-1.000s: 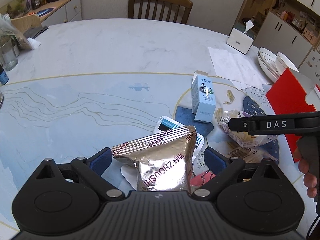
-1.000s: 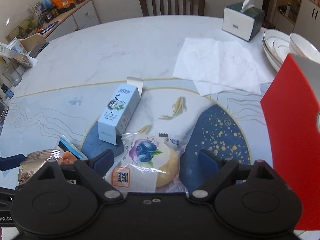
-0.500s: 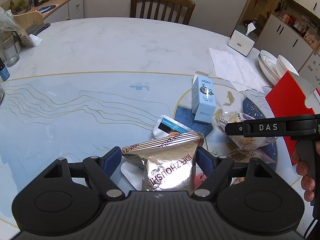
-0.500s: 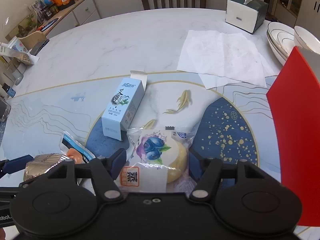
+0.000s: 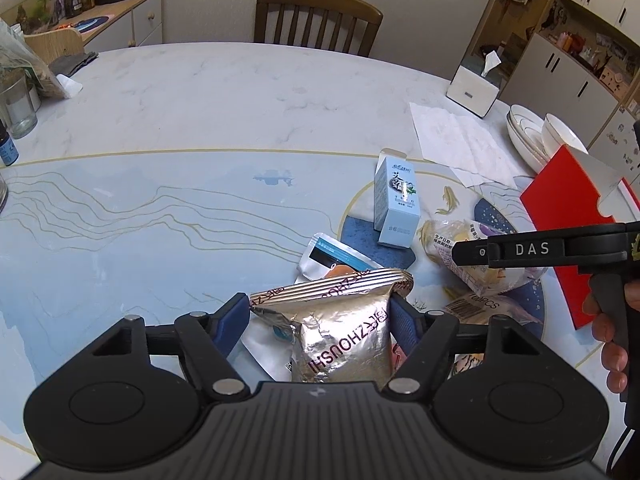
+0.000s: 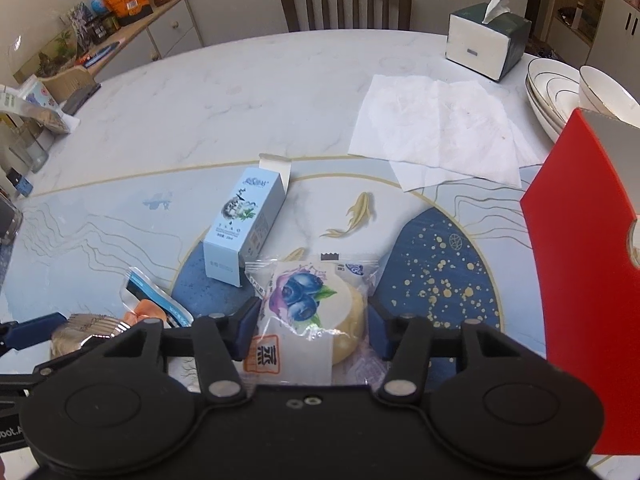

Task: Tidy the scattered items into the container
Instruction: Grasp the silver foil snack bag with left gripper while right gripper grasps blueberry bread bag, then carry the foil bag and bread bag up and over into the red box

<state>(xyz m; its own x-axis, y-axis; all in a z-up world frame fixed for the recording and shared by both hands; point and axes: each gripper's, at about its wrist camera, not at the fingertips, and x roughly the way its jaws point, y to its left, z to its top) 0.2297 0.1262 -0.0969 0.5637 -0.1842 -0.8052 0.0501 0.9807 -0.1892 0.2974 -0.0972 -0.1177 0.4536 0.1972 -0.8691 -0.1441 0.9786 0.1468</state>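
Two grips: left gripper [image 5: 320,320] clamps crinkled silver foil pouch [image 5: 340,336]; right gripper [image 6: 310,326] pinches clear-wrapped blueberry bun [image 6: 316,308], near table's front edge.

Even, soft indoor light; sharp focus; strong fisheye curvature with dark corners (glare on the foil packet [image 5: 340,332] only).

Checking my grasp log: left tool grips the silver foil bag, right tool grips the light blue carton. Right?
Not quite. The left tool does grip the silver foil bag, but the right tool grips the blueberry pastry packet; the light blue carton lies untouched, per the right wrist view.
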